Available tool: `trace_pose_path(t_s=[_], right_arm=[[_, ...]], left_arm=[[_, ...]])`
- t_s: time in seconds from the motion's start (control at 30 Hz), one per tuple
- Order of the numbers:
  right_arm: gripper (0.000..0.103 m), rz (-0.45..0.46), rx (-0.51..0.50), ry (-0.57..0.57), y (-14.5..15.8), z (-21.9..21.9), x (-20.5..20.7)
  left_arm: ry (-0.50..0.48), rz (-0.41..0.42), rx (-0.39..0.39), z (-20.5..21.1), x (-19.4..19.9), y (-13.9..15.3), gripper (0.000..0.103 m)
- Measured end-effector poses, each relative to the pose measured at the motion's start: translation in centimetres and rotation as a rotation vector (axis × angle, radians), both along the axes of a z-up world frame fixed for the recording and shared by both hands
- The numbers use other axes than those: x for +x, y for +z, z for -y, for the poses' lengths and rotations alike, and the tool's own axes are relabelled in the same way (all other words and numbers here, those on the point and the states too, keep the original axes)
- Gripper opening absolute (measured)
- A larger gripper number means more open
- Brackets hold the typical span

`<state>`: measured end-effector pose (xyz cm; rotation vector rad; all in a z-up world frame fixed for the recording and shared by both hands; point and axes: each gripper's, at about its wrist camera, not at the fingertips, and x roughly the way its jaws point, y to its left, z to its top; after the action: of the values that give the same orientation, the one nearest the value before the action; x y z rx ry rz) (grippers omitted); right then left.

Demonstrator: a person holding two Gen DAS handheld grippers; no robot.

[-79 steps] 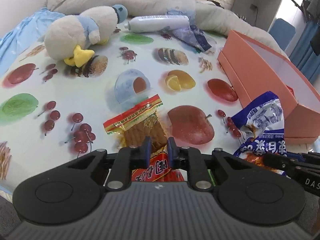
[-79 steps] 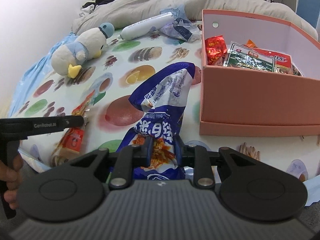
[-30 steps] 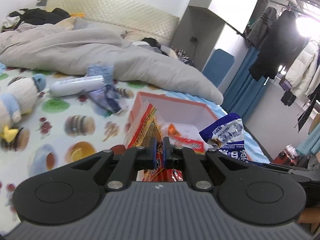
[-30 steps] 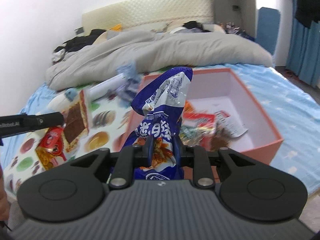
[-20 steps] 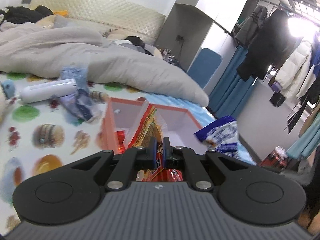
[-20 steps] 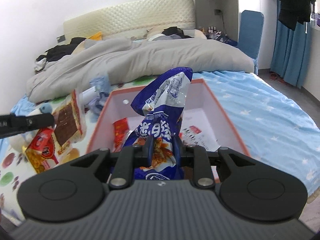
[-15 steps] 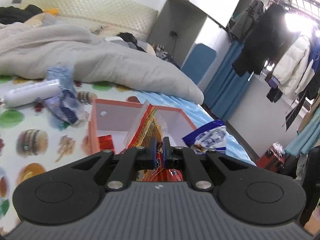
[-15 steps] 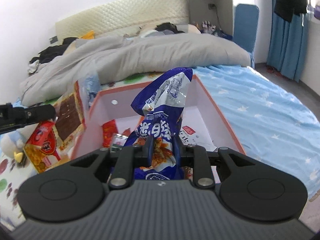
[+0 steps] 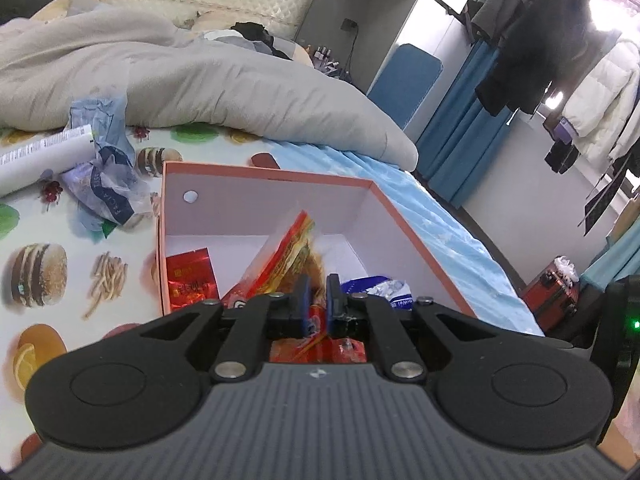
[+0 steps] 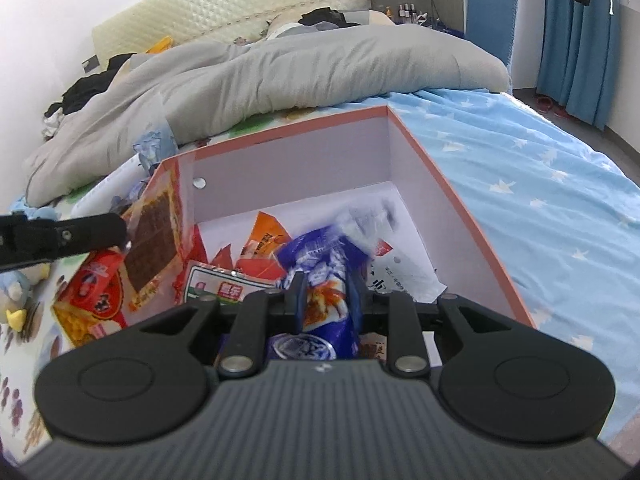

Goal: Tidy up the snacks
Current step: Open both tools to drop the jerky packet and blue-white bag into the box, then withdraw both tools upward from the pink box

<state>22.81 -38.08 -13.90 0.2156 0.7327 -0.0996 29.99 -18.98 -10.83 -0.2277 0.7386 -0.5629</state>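
Both hands are over the pink box (image 10: 460, 208), ready to drop snacks in. This is the putting-in step.

The left gripper (image 9: 318, 306) is clenched on a red bag (image 9: 288, 256). The bag hangs just above the box floor, near the left wall. The right gripper (image 10: 326, 298) grasps a blue bag (image 10: 324, 268), which looks blurry. It sits over the other snacks in the box. You can see the blue bag from the left side too, low in the box.

Next, I think each gripper needs to let go so the bags fall flat inside. The bags are light and floppy, so they could catch on the wall and tip out. A little lower first would help.

More snacks are in the box already: a small red pack (image 9: 190, 280), an orange pack (image 10: 266, 236) and a green and white one (image 10: 224, 286).

The box sits on a mat (image 9: 80, 280) with food pictures, on a bed with a blue star sheet (image 10: 540, 168). A grey blanket (image 10: 300, 68) is piled behind. A white bottle (image 9: 36, 156) and a crumpled wrapper (image 9: 102, 188) lie on the mat. Coats (image 9: 540, 40) hang by blue curtains (image 10: 576, 36).
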Motion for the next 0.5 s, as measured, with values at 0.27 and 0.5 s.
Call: trace_pose_path(t_s=[0.27, 0.5], right_arm=[[0.05, 0.03, -0.021, -0.027, 2.0, 0.1, -1.8], [0.05, 0.124, -0.027, 0.014, 5.4, -1.3, -4.8]], left_arm=[[0.037, 0.017, 0.028, -0.8, -1.8, 1.7, 0.033], [0.058, 0.075, 0.02, -2.2, -4.8, 4.9, 0.047]])
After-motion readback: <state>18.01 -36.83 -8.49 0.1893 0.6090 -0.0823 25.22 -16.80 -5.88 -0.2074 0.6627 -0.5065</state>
